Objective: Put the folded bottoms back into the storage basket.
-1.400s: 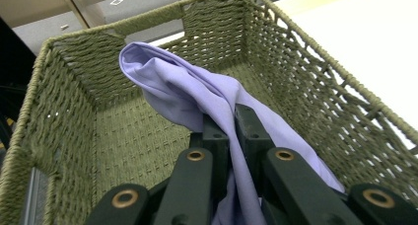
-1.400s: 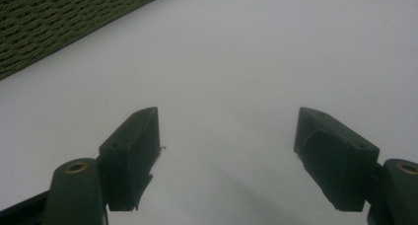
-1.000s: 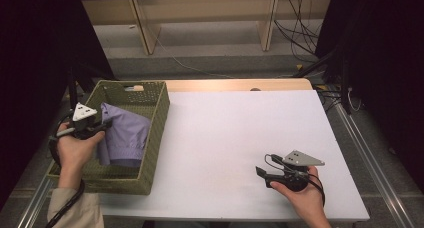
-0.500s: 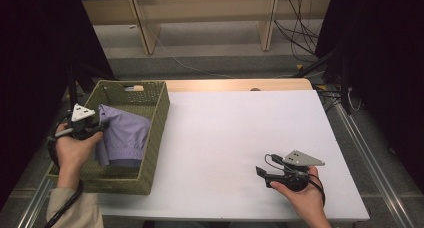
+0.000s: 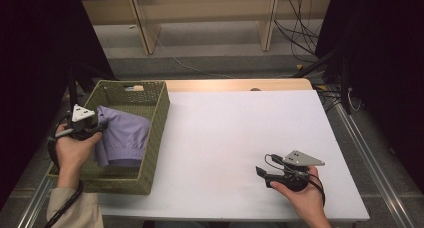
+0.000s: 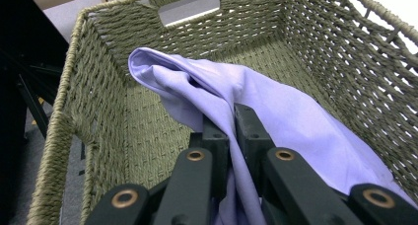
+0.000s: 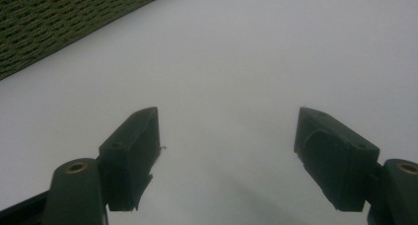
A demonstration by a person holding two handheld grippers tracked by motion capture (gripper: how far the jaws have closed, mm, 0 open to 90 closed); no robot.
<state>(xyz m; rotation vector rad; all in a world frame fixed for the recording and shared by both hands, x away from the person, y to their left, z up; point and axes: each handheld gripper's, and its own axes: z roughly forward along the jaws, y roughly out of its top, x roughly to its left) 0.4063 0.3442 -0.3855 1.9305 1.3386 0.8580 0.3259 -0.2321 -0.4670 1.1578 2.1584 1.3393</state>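
Left gripper [image 6: 230, 131] clamped on the lilac cloth [image 6: 276, 111] in the basket [image 5: 155, 133] – thin pinch, could slip free; right gripper [image 7: 226, 151] gapes empty.

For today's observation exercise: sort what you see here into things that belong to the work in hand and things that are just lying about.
Part of the work:
- lilac cloth, pinched in the left gripper
- woven green basket that holds the cloth
- right gripper, open, resting low over the white table

Just lying about:
- loose cables on the floor beyond the table
- wooden shelf frame behind
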